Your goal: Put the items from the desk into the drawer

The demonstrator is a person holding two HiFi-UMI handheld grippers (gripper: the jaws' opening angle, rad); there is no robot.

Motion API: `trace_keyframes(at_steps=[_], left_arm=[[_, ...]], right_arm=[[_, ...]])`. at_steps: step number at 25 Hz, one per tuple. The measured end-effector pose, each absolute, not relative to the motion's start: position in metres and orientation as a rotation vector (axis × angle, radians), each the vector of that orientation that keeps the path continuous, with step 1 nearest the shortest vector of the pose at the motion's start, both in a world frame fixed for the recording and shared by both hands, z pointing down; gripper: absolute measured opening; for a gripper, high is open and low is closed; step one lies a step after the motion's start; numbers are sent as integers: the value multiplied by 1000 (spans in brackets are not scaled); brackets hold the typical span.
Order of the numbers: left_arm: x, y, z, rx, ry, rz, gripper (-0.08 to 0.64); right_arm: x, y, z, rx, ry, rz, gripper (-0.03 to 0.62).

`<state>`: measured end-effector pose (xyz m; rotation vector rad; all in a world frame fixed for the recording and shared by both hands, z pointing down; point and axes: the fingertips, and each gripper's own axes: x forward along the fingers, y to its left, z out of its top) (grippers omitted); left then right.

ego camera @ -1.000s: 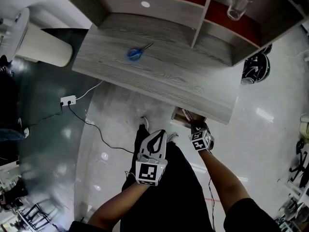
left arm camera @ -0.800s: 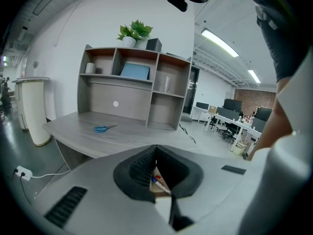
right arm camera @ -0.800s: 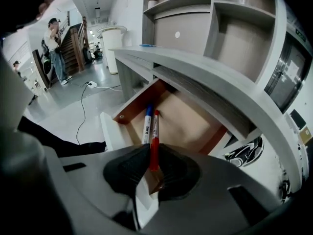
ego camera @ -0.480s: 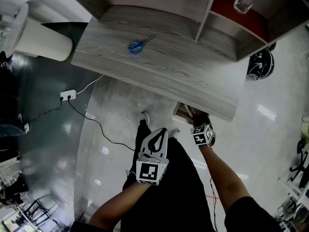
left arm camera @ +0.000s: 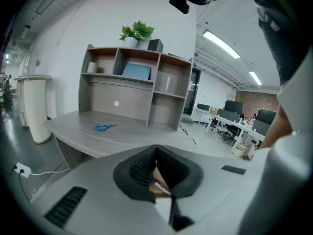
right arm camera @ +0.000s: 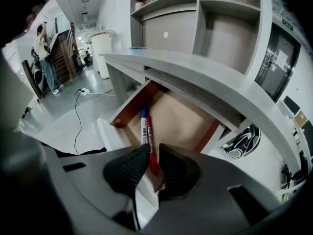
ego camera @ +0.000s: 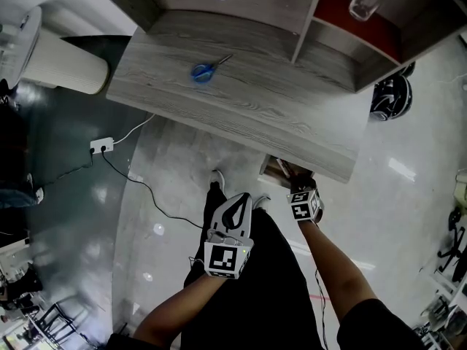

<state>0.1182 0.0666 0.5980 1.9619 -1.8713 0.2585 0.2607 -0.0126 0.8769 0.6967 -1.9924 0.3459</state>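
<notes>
Changed very little against the earlier head views: kept the right gripper point(right arm camera: 153, 153) tipped steeply down over the open drawer point(right arm camera: 178, 121) under the surface point(ego camera: 292, 115), kept the left gripper point(left arm camera: 156, 149) parked in front of the body, left the blue-handled scissors point(ego camera: 204, 71) at the same spot on the wood. Showed the right jaws slightly spread, with the near end of the red marker point(right arm camera: 149, 131) between them and a sliver of gap at one pad, so judged as let go rather than pinched. Found that marker lying along the drawer's left wall, right beside the blue marker point(right arm camera: 143, 121). Showed the left jaws pressed together at the tips with nothing in them. Read as a drop-off just finishing: two markers now in the drawer, scissors the only loose item seen on the surface and well apart from both grippers. Called next for backing the right gripper out without nudging the markers, then a reach up and across for the scissors
</notes>
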Motion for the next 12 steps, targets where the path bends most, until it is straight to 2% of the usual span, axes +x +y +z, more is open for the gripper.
trace_keyframes(at_steps=[9,12], left_arm=[[128,66,587,1997,-1846,235,12],[128,65,582,2003,-1847,236,12]], right_arm=[[259,-8,842,753,-2064,395,66],[255,-10,826,782,-2098,419,44]])
